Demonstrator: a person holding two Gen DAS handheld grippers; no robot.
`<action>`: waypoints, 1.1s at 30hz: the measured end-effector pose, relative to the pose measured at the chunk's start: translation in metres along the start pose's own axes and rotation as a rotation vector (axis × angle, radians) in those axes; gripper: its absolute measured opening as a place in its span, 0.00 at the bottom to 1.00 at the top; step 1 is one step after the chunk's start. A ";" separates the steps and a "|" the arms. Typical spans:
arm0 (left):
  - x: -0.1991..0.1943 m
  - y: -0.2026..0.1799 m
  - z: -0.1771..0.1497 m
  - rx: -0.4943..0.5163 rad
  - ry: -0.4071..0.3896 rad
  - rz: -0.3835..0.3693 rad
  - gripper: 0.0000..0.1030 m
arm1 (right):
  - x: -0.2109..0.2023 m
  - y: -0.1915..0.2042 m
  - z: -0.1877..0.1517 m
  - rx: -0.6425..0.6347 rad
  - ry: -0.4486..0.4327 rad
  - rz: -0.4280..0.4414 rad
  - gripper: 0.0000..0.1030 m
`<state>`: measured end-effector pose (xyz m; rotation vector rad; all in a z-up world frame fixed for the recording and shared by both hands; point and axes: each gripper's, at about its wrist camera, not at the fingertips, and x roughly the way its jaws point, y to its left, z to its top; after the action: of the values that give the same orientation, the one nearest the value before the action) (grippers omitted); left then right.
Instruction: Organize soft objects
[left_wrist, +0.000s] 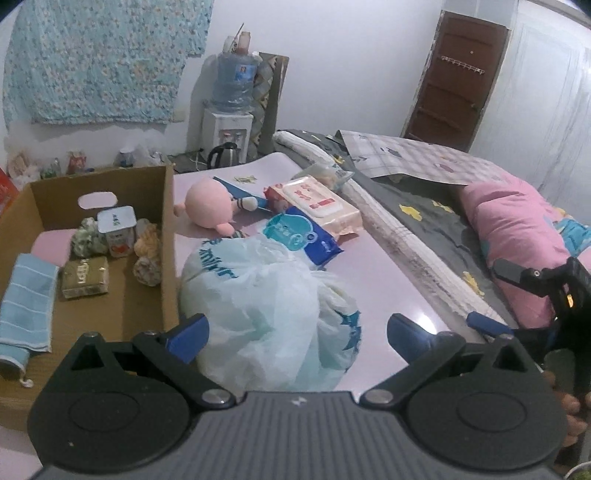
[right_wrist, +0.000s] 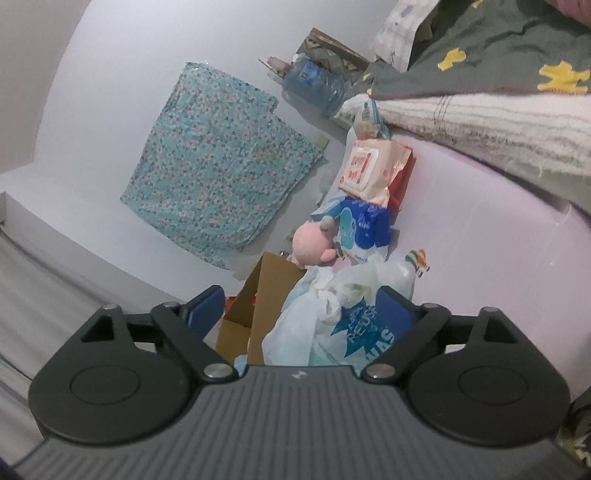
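Note:
A stuffed white plastic bag (left_wrist: 273, 310) lies on the pink table (left_wrist: 391, 280), right between the wide-open blue fingers of my left gripper (left_wrist: 297, 338). Behind it lie a blue tissue pack (left_wrist: 301, 236), a pink-and-white wipes pack (left_wrist: 314, 201) and a pink plush toy (left_wrist: 210, 206). A cardboard box (left_wrist: 168, 236) at the left holds a blue towel (left_wrist: 26, 302), small packs and soft toys. In the right wrist view my right gripper (right_wrist: 301, 312) is open, tilted, with the bag (right_wrist: 332, 310) between its fingers; its body also shows in the left wrist view (left_wrist: 546, 295).
A bed with a grey sheet (left_wrist: 436, 218) and a pink pillow (left_wrist: 517, 236) runs along the table's right edge. A water dispenser (left_wrist: 231, 110) and a kettle (left_wrist: 223, 155) stand behind the table. A brown door (left_wrist: 458, 81) is at the back right.

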<state>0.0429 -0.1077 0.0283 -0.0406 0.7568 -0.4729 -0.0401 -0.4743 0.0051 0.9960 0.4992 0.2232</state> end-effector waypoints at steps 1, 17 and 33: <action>0.002 -0.001 0.001 -0.003 0.003 -0.001 1.00 | -0.001 0.001 0.001 -0.007 -0.011 0.001 0.99; 0.019 -0.008 0.021 -0.013 0.042 0.032 1.00 | 0.001 -0.006 0.012 -0.019 -0.010 0.010 0.99; 0.029 -0.005 0.028 -0.028 0.093 0.072 1.00 | 0.018 0.002 0.011 -0.044 0.030 0.052 0.99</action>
<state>0.0782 -0.1289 0.0310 -0.0174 0.8537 -0.3973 -0.0186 -0.4742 0.0060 0.9650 0.4944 0.2951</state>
